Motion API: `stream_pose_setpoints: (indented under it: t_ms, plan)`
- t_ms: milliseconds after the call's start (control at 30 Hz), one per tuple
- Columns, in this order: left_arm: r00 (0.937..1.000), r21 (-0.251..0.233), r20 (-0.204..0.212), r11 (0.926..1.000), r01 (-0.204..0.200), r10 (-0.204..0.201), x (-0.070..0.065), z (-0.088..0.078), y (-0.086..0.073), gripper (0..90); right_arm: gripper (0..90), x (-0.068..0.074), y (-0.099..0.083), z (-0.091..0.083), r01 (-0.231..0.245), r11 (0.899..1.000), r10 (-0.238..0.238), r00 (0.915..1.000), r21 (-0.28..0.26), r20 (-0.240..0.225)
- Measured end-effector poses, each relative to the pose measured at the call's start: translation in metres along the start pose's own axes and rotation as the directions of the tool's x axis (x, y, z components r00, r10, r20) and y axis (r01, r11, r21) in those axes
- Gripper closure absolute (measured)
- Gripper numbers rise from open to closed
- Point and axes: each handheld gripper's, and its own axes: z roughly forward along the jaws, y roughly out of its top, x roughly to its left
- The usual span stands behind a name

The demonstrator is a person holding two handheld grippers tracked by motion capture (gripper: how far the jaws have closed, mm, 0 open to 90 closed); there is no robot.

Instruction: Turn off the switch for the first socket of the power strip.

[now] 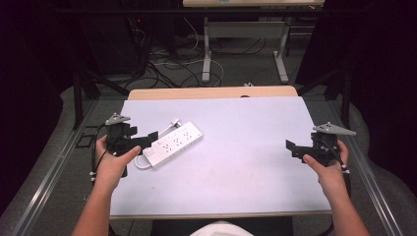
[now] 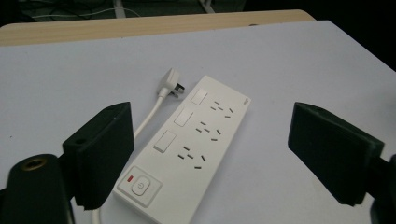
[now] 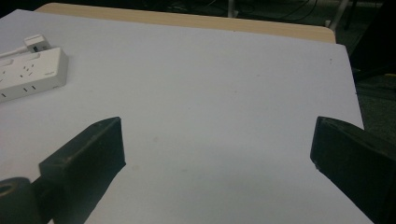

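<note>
**Left gripper poised at the power strip, jaws spread**

A white power strip [image 1: 175, 142] lay slantwise on the left part of the pale surface [image 1: 246, 162], its cord looping round the near end and its plug [image 2: 172, 84] resting just beside the far end, apart from any socket. All three socket rows were vacant; nothing sat in them, and no box, tray or other container stood on the surface.

The left gripper [image 1: 150, 138] was held level at the strip's near end, by the red-marked switch. Its jaws stood wide, one on each side of the strip's line, pressing on nothing. That stance probably served either a fresh grasp across the body of the strip or a retreat from one just released; the pictures did not settle which.

The right gripper [image 1: 291, 147] hung well apart over bare surface near the right edge, its jaws also wide and holding nothing, likely parked out of the way while the left hand worked.
</note>
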Motion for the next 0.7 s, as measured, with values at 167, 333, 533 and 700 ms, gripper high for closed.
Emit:
stream_pose_setpoints:
  t_ms: [167, 333, 533, 700]
  plan:
    - [0.9999, -0.037, 0.003, 0.9993, -0.010, 0.010, 0.003, -0.008, -0.005, 1.6, 2.4, 0.000, 0.000, 0.000, 0.005, 1.000, -0.005, 1.0000, -0.002, 0.002]
    - [1.0000, -0.051, 0.005, 0.9986, -0.007, 0.007, 0.005, -0.017, -0.008, 0.2, 2.4, 0.000, 0.000, 0.000, -0.001, 1.000, 0.001, 1.0000, -0.006, 0.004]
    - [1.0000, -0.084, -0.004, 0.9964, 0.008, -0.009, 0.010, -0.027, -0.014, 0.2, 2.4, -0.001, -0.001, 0.001, 0.006, 1.000, -0.006, 1.0000, -0.008, 0.004]
    - [0.9990, -0.091, -0.023, 0.9952, 0.036, -0.038, 0.019, -0.030, -0.023, 0.2, 2.5, -0.002, -0.001, 0.001, 0.007, 1.000, -0.007, 1.0000, -0.004, 0.006]
